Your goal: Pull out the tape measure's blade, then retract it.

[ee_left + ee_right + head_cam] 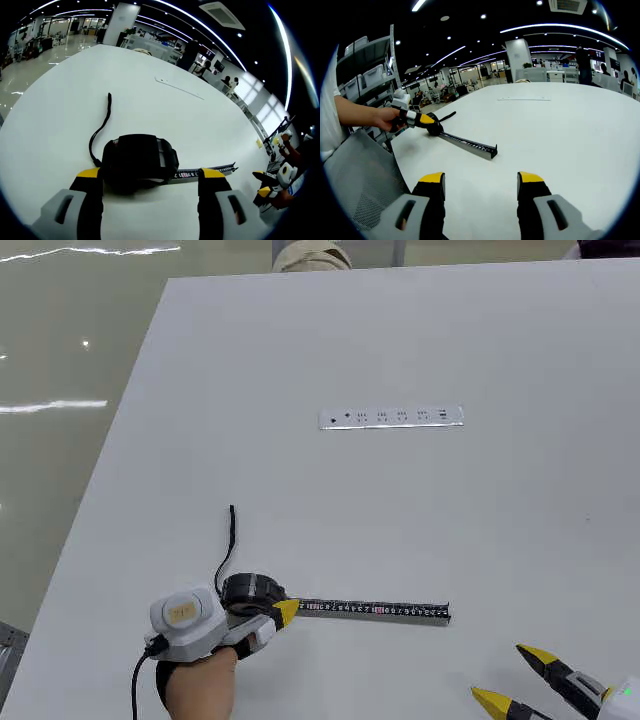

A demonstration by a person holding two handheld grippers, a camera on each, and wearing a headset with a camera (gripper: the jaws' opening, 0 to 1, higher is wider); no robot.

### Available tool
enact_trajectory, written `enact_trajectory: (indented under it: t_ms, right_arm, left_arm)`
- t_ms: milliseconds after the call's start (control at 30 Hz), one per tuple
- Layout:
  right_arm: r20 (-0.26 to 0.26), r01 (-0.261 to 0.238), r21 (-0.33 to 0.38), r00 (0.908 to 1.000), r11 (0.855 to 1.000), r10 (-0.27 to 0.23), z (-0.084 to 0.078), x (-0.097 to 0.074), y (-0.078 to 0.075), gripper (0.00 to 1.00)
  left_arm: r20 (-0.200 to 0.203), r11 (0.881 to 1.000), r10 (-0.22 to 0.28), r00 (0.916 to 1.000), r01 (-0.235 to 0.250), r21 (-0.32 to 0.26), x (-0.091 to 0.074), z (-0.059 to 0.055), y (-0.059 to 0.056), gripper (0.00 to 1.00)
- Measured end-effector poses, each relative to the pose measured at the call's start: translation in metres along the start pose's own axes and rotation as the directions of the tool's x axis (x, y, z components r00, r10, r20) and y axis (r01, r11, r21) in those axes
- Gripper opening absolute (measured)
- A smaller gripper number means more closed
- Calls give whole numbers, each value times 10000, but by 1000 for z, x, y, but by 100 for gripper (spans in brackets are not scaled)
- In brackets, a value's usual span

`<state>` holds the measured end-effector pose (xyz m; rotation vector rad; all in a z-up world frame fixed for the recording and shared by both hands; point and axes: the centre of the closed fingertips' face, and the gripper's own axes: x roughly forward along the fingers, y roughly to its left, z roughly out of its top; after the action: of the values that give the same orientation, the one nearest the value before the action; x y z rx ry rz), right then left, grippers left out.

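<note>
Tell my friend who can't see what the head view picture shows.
The left gripper clamps a black tape measure on a white table, its blade pulled out toward the right. The right gripper sits open near the blade's tip, not touching it; a white power strip lies farther away.

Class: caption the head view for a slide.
Left gripper grips the tape measure, blade extended along the table; right gripper open, apart.

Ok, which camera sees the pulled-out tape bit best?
The head view. It looks down on the blade, so its whole pulled-out length and its markings show. The right gripper view shows the blade slanting away and smaller. In the left gripper view the black case hides most of it.
</note>
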<state>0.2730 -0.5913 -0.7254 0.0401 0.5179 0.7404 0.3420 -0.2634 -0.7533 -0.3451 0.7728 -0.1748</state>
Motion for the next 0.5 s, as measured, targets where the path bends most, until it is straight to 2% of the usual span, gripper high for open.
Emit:
enact_trajectory:
  t_ms: [67, 200, 300, 500]
  right_arm:
    - [-41, -77, -68, 10000, 9999, 77, -1, 2, -2, 58]
    - [3, -250, -133, 9997, 9996, 250, 3, 6, 0, 57]
    - [-62, -357, -225, 9993, 9991, 355, 2, 9, 0, 57]
    - [-63, -651, -341, 9979, 9973, 650, 4, 14, 2, 56]
  left_arm:
    - [-83, 9997, 161, 9998, -160, 178, 1, -1, -1, 77]
    - [62, 9995, 317, 9995, -316, -66, 1, 0, -1, 79]
    - [-51, 9990, 432, 9991, -432, 79, 3, 0, -2, 80]
    - [8, 9981, 613, 9981, -613, -29, 3, -1, -2, 80]
